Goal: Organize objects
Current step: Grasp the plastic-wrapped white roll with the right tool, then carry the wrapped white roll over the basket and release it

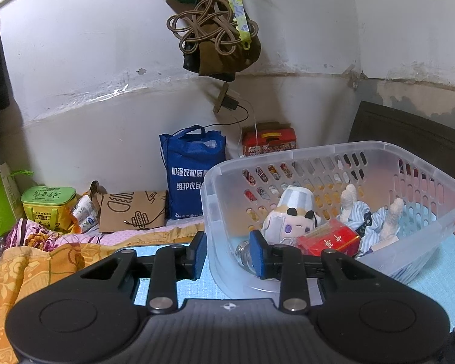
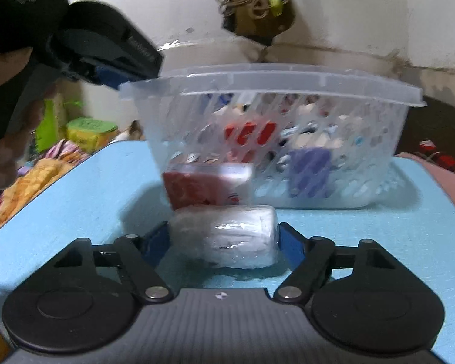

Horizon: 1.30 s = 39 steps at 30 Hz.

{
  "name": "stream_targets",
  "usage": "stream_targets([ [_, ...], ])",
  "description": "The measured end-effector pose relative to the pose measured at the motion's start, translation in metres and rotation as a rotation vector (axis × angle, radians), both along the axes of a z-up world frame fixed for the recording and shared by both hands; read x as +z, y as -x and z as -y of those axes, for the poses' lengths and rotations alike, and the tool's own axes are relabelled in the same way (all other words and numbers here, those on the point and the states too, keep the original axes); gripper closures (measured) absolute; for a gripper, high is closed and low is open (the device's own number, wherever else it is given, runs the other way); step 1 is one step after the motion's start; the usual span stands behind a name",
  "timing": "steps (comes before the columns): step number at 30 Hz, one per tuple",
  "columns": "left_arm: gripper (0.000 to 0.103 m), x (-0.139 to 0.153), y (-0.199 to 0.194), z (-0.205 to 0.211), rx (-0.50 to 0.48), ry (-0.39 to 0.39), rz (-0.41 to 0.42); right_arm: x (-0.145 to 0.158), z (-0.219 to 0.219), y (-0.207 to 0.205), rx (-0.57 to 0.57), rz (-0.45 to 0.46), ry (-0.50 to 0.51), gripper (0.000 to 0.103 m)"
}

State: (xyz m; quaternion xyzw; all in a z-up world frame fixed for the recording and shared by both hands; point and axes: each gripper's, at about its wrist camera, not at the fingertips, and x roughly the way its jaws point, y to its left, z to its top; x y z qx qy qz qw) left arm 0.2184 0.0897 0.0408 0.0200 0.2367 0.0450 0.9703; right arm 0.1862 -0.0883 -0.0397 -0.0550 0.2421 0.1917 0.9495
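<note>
Right hand-held gripper (image 2: 224, 239) is pinching the wrapped roll (image 2: 227, 236) low over the tabletop (image 2: 75, 200), its long axis lying crosswise, basket (image 2: 288, 75) just ahead; left hand-held gripper (image 1: 227, 251) is straddling the near basket wall, spread.

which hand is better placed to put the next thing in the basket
Right. The right tool already brackets the clear-wrapped white roll lying on the blue mat in front of the clear plastic basket. The left tool straddles that basket's rim.
</note>
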Motion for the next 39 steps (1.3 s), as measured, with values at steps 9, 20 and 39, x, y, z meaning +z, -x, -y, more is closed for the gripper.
stream_targets([
  [9, 0.082, 0.003, 0.003, 0.002, 0.015, -0.025, 0.017, 0.004, 0.009, 0.015, -0.053, 0.105, -0.038, 0.026],
  [20, 0.081, 0.003, 0.001, 0.002, 0.015, -0.038, 0.012, 0.004, 0.011, 0.018, -0.066, 0.131, -0.052, 0.026],
  [39, 0.080, 0.003, 0.001, 0.005, 0.014, -0.046, 0.012, 0.093, 0.075, 0.031, -0.115, 0.322, -0.163, 0.027],
])
